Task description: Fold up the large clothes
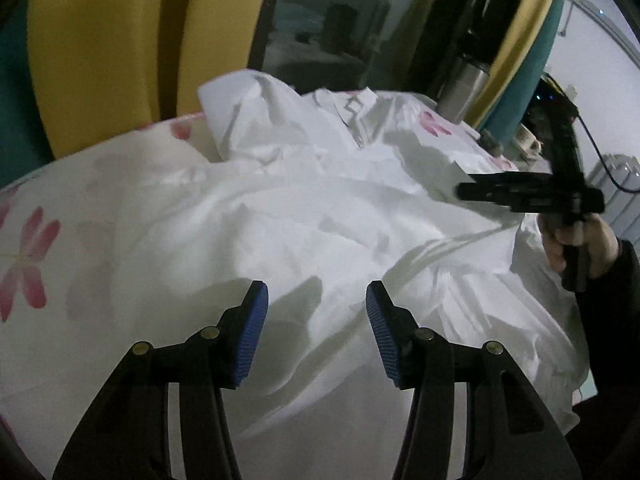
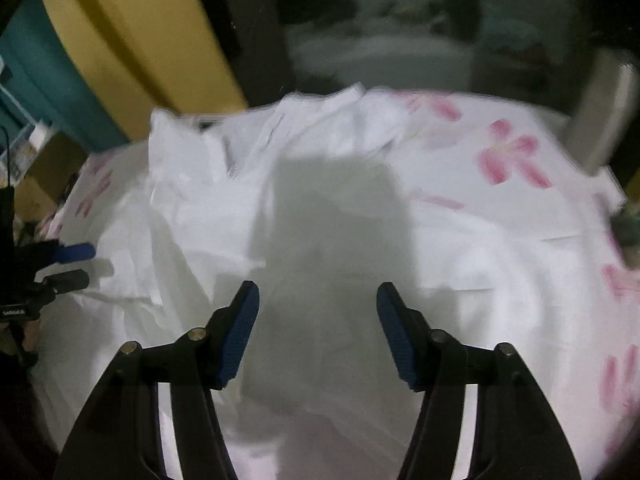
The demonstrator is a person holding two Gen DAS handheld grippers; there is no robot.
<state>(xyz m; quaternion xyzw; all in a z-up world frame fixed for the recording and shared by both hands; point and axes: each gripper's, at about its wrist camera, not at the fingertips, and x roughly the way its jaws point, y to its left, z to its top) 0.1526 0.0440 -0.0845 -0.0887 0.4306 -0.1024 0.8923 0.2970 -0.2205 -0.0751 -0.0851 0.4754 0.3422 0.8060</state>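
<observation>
A: In the left wrist view, what do you see?

B: The left gripper (image 1: 316, 292) hangs over a rumpled white shirt (image 1: 320, 208), its blue pads (image 1: 254, 336) well apart with nothing between them, only cloth below. The shirt lies spread on a table cover (image 1: 36, 248) printed with pink flowers; its collar (image 1: 352, 108) points toward the far edge.

A: And the other tool?

B: At the right of that view the right gripper (image 1: 466, 190) is held out sideways over the shirt's edge by a hand (image 1: 576, 240) in a dark sleeve. It is blurred, and from this side I cannot tell how wide it stands. A steel flask (image 1: 464, 88) stands at the far edge of the table, with yellow curtains (image 1: 100, 48) behind.

A: The right wrist view?

B: Blurred. The right gripper (image 2: 318, 296) has its pads (image 2: 240, 336) parted and holds nothing; the shirt (image 2: 224, 200) lies beneath, a grey shadow across it. The flowered table cover (image 2: 512, 160) shows to the right. At the left edge the left gripper (image 2: 86, 266) appears side-on, one blue finger above a dark one, with a clear gap between them and nothing in it.
</observation>
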